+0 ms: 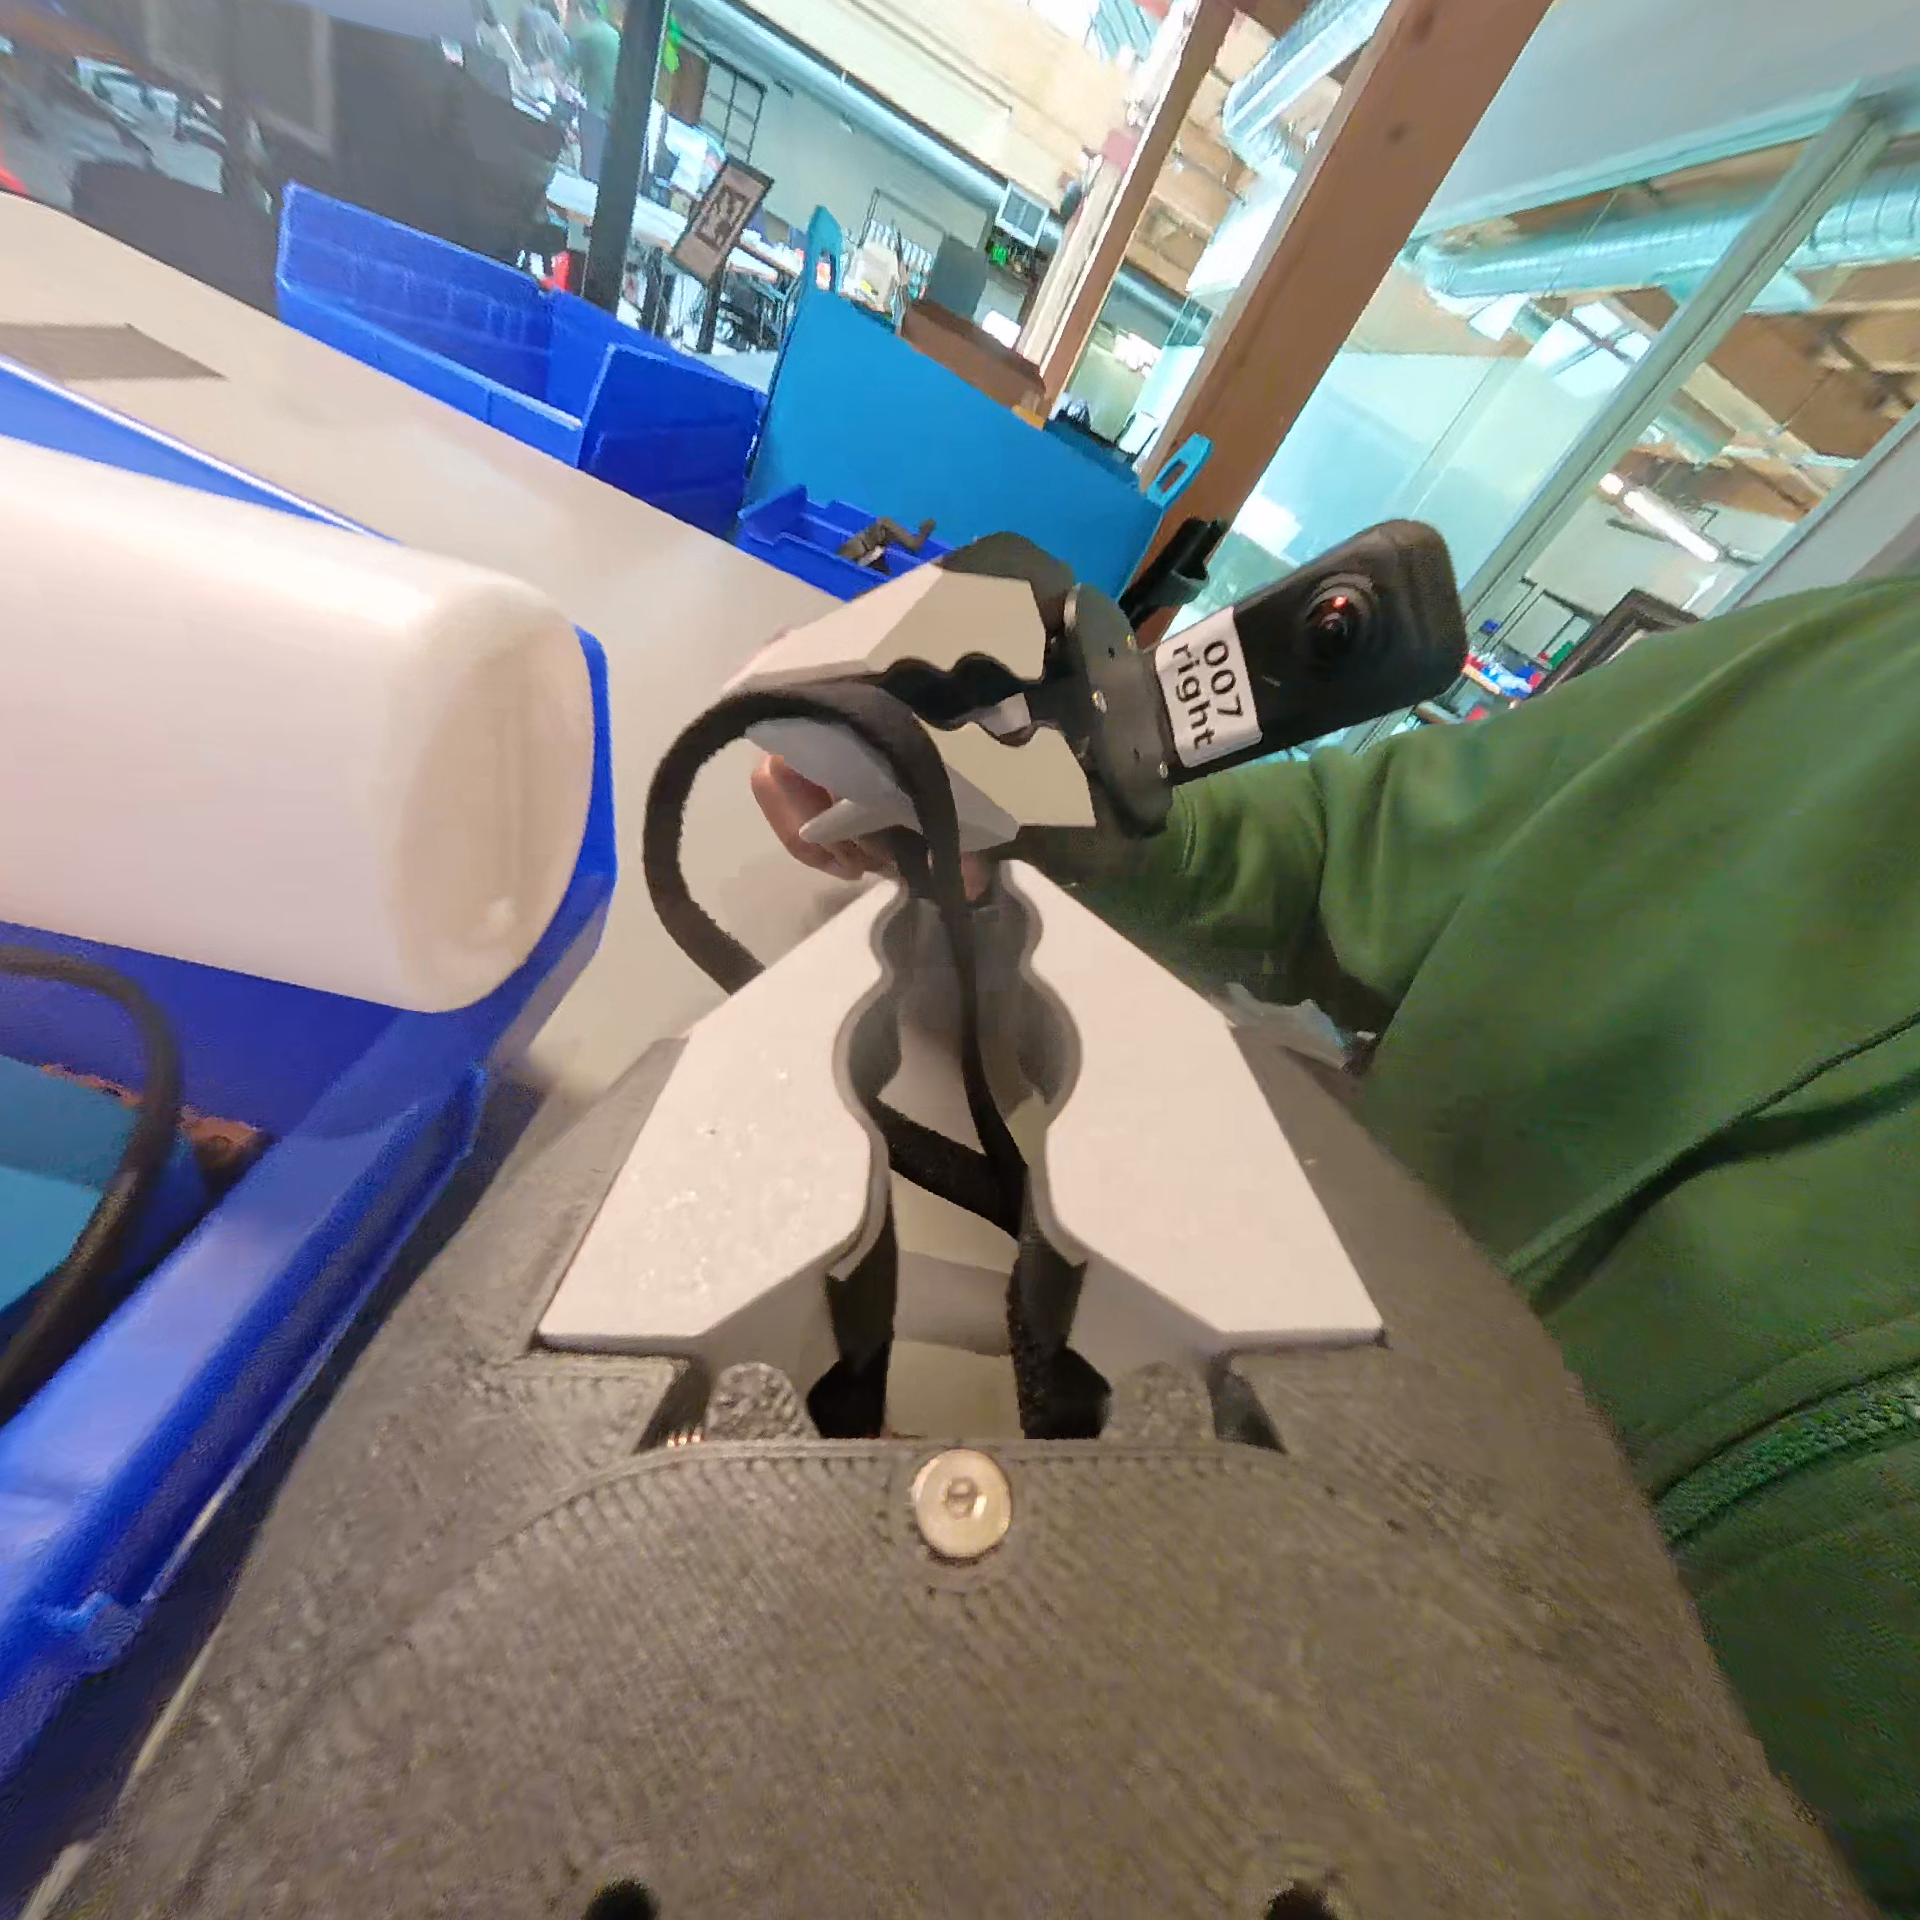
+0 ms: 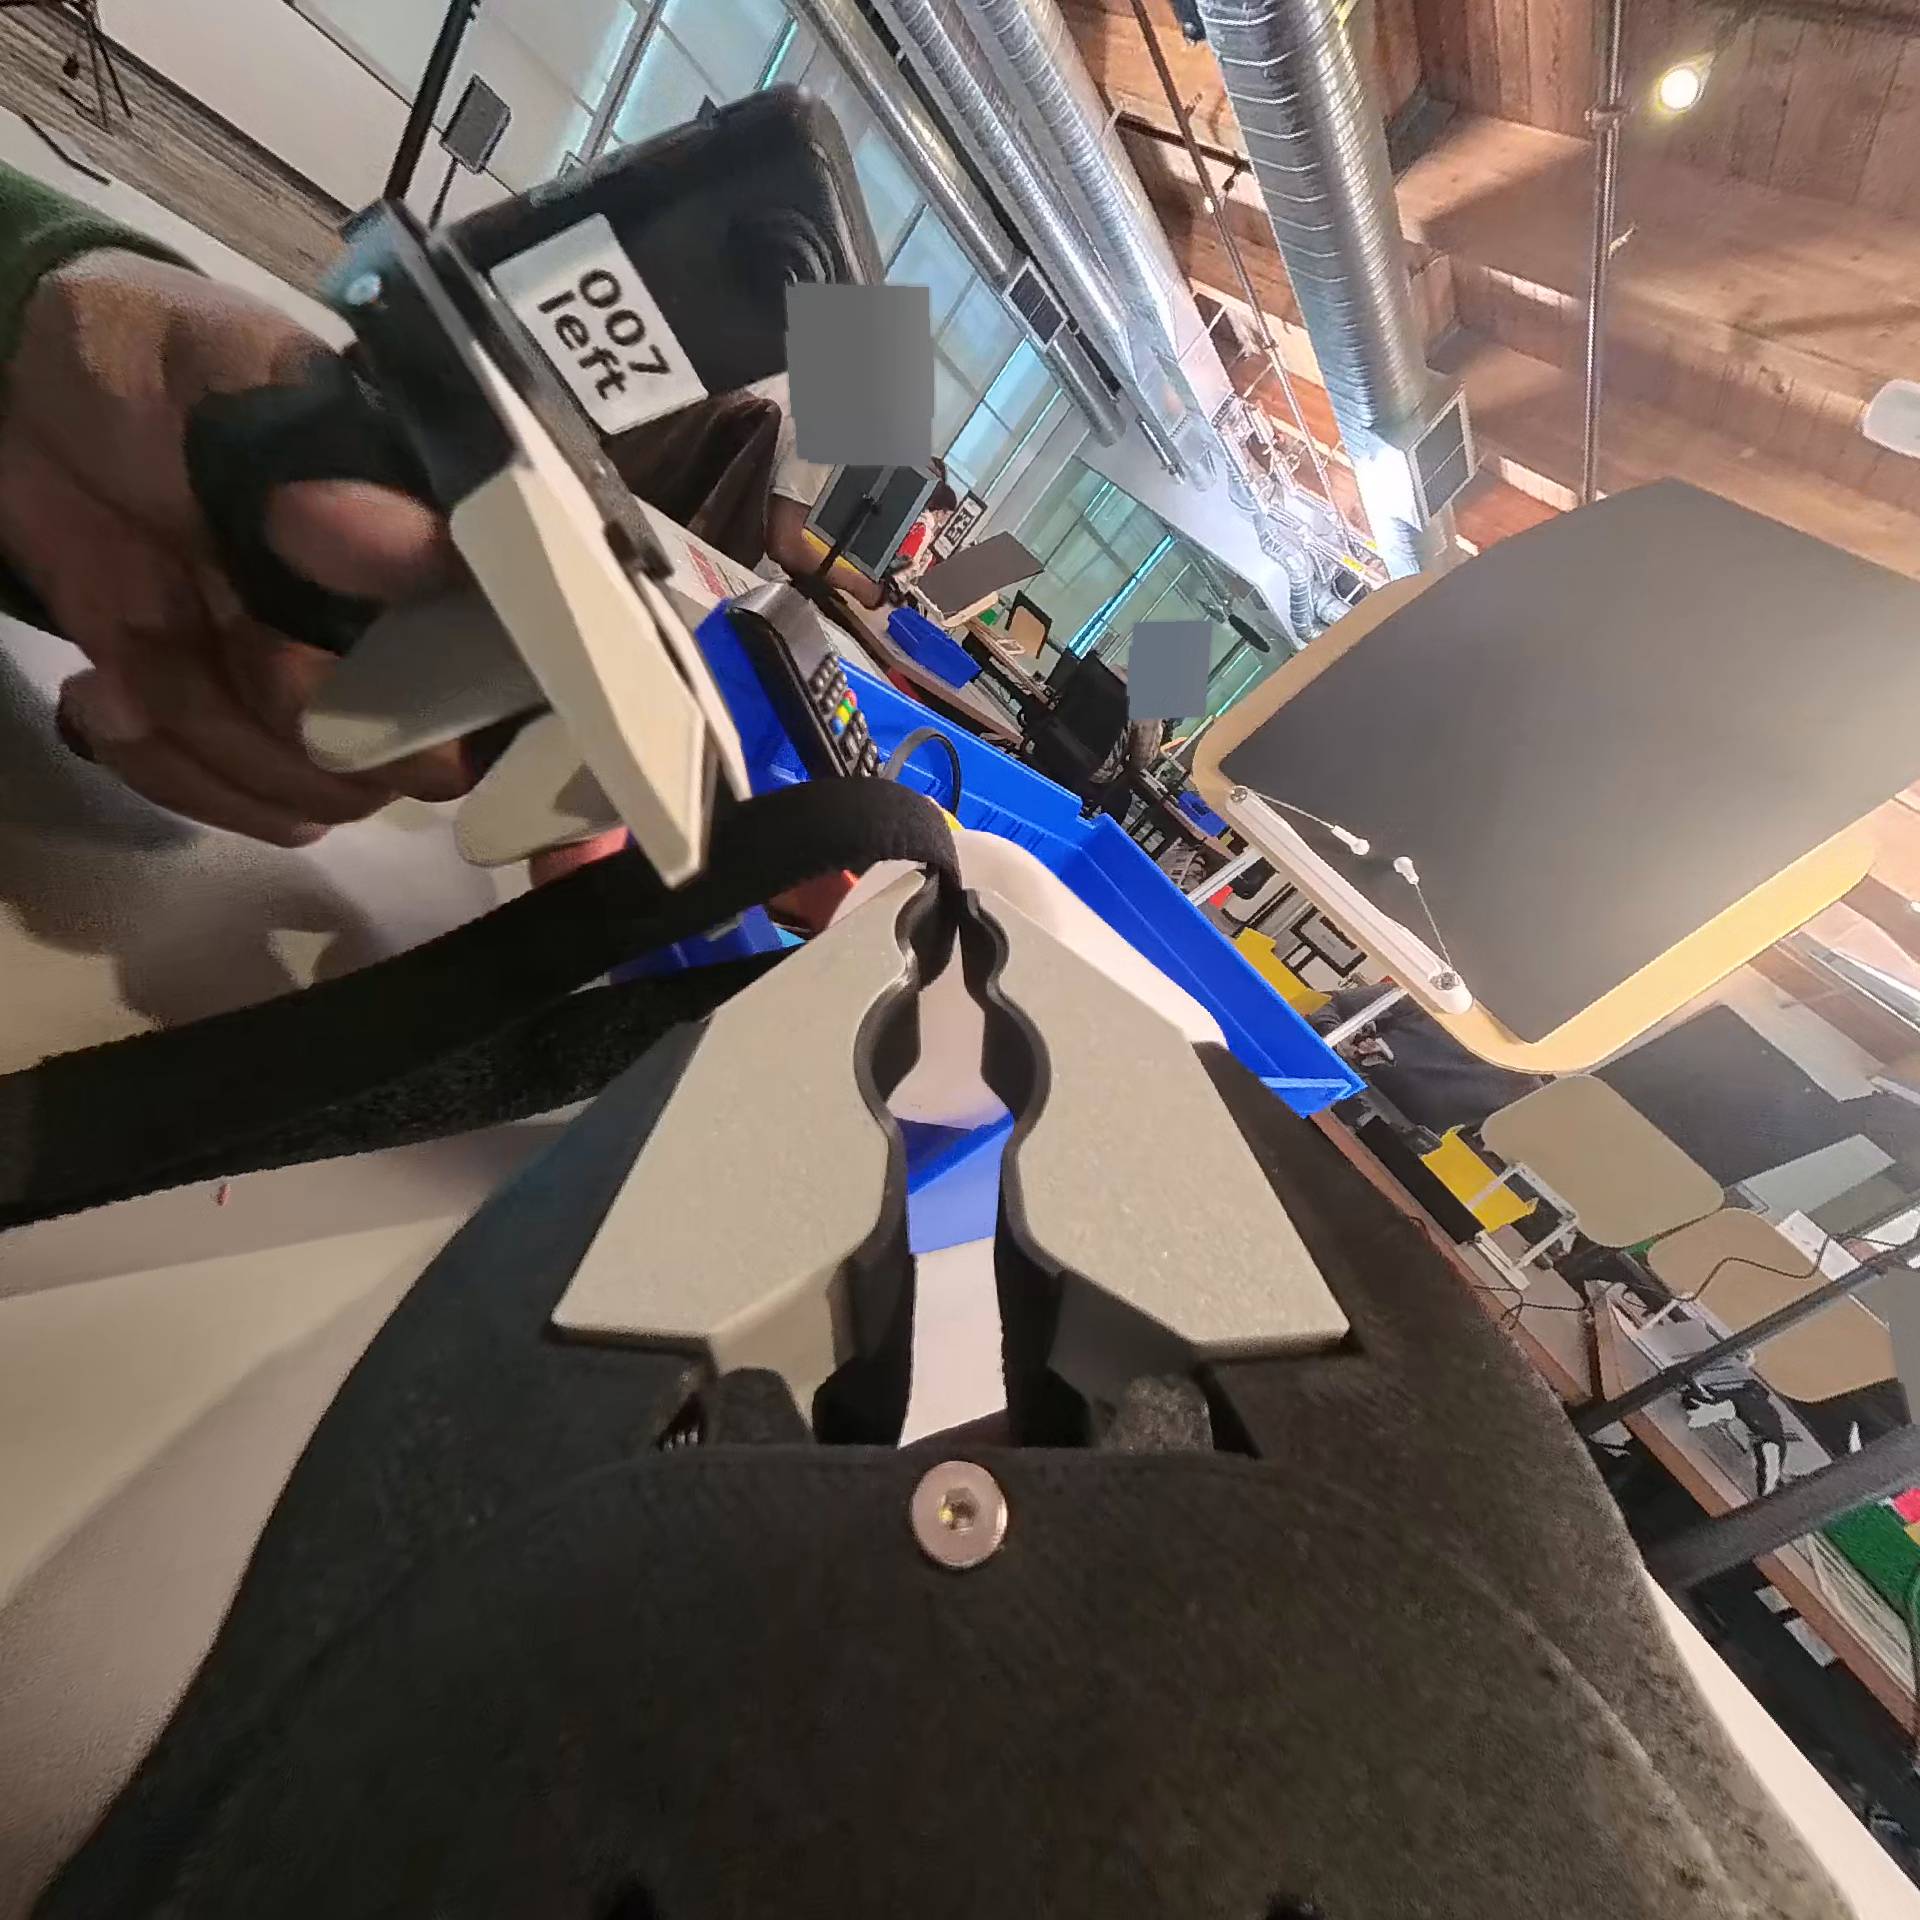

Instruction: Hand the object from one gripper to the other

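— While both grippers are meeting above the white table (image 1: 665,582), where is the black strap (image 1: 665,831) sitting?

— In the left wrist view it is running up between the left gripper (image 1: 951,914) fingers, which are closing on it at their tips, then looping out toward 11 o'clock and over the right gripper (image 1: 831,748) at 12 o'clock.

— And the right one?

— In the right wrist view the right gripper (image 2: 943,894) is pinching the strap (image 2: 416,1029) at its fingertips, jaws nearly together; the band is trailing away toward 9 o'clock, passing just under the left gripper (image 2: 675,831) at 10 o'clock.

— Anything nearby?

— A white bottle (image 1: 281,727) is lying across a blue bin (image 1: 312,1143) at 9 o'clock in the left view, and a green sleeve (image 1: 1558,935) is filling 3 o'clock.
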`<state>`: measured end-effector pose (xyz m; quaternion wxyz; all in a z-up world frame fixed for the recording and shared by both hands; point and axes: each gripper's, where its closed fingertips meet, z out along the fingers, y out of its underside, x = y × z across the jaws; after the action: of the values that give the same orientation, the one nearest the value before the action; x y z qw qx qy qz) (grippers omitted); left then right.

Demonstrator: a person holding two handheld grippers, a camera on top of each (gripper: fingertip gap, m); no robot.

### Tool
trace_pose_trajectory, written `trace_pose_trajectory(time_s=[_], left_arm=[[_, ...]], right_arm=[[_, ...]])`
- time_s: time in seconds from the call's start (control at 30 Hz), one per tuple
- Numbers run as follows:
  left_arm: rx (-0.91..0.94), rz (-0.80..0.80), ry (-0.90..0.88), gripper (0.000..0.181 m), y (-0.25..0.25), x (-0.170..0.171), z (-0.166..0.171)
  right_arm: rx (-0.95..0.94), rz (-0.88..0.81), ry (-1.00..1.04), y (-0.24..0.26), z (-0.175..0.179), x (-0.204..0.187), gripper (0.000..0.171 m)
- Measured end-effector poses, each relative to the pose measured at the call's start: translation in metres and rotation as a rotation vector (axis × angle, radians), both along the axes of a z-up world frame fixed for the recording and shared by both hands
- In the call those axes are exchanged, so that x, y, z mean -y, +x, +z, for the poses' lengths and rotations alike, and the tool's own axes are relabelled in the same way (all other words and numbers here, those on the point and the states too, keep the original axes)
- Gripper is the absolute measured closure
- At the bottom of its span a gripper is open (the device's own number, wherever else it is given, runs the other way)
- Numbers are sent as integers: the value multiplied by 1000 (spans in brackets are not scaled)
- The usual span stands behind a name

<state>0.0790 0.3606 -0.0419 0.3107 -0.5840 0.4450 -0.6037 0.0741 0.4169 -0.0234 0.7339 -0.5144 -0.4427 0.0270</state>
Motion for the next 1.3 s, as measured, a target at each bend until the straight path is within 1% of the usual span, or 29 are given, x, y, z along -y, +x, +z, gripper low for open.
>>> trace_pose_trajectory(time_s=[0.07,0.2,0.37,0.47,0.63,0.67,0.83,0.9,0.97,1.03,1.13,1.2,1.3], left_arm=[[-17,3,34,177,2,3,-4],[27,12,41,178,-1,0,4],[181,54,-24,179,-14,-16,32],[270,69,-83,179,-23,-25,46],[336,84,-72,179,-29,-29,55],[346,85,-67,179,-30,-29,57],[368,99,-42,179,-32,-30,61],[366,102,-31,178,-32,-30,61],[364,100,-29,179,-31,-29,61],[364,98,-26,179,-31,-28,60],[363,92,-21,178,-30,-27,60],[368,85,-24,178,-29,-25,60],[365,78,-25,179,-28,-23,58]], right_arm=[[-1,1,5,-1,0,0,168],[-16,-18,25,2,3,-1,165],[-32,-33,65,8,12,0,161],[-22,-9,51,4,9,2,159],[-93,150,-182,-10,-8,10,152],[-111,181,-245,-12,-11,12,147],[-239,301,-499,-16,-13,17,139],[-286,341,-585,-15,-12,18,139],[-310,382,-673,-17,-14,21,139],[-309,415,-754,-19,-20,24,134],[-282,410,-818,-24,-30,25,129],[-263,391,-817,-26,-33,25,130],[-218,386,-793,-30,-36,29,145]])
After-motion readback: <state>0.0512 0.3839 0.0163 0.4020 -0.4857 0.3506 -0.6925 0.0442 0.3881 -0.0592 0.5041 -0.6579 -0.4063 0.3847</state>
